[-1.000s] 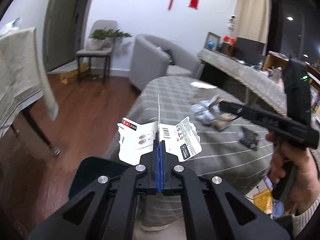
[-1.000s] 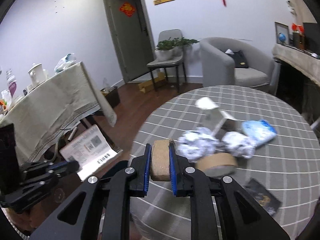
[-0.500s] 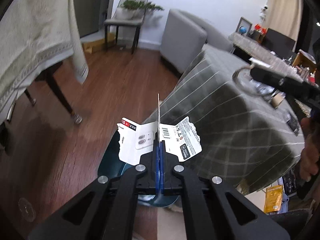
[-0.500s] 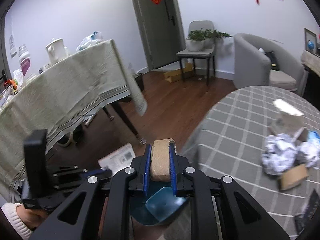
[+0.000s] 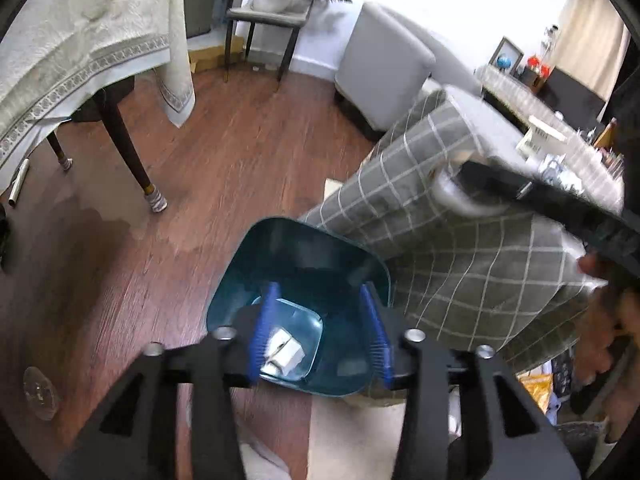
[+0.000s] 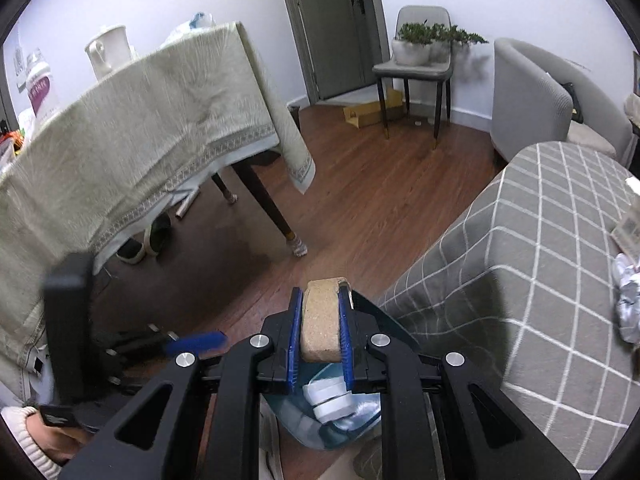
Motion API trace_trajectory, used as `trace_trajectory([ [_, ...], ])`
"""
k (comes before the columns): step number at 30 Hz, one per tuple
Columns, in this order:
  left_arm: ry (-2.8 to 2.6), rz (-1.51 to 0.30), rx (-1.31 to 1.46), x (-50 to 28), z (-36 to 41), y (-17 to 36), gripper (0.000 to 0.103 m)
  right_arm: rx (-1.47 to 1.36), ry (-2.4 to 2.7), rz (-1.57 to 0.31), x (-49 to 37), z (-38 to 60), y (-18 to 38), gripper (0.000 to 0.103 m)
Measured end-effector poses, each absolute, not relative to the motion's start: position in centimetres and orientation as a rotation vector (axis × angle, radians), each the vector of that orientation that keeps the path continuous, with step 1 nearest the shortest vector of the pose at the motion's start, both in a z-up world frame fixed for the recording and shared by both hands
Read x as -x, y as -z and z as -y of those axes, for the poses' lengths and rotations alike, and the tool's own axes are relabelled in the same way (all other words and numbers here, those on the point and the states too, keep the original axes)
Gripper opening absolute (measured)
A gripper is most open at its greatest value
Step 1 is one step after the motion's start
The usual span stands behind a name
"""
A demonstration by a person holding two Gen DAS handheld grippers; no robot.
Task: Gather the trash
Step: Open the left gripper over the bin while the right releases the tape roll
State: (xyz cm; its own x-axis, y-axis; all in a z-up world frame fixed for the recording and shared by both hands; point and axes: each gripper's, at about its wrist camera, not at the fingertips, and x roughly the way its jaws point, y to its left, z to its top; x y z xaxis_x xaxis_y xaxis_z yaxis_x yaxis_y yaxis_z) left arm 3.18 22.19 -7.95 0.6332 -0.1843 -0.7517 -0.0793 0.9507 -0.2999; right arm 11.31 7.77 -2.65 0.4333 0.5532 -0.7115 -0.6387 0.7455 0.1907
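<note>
Brown cardboard tape roll (image 6: 321, 326) upright above blue bin (image 5: 256, 272), white packaging scraps (image 5: 283, 350) on bin bottom.

L gripper (image 5: 320, 328) wide open over teal bin (image 5: 256, 256), prob. white packaging (image 5: 285, 353) inside

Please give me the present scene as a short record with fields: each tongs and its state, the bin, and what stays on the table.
left tongs: open, empty, above the bin
right tongs: shut on a brown cardboard piece, above the bin
bin: teal, on the wood floor beside the grey checked table
bin contents: white packaging
on table: crumpled white trash
</note>
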Motion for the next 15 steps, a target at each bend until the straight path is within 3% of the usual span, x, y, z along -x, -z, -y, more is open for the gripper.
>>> trace_trajectory([
  [8,0.027,-0.788,0.31,-1.8,-23.4,5.4,0.059,0.141,-0.725,-0.931,-12.2,-9.3,5.8,0.017],
  [15,0.014,-0.736,0.316,-1.2,-24.5,4.2,0.06,0.161,-0.72,-1.015,-12.9,-10.8,8.9,0.017],
])
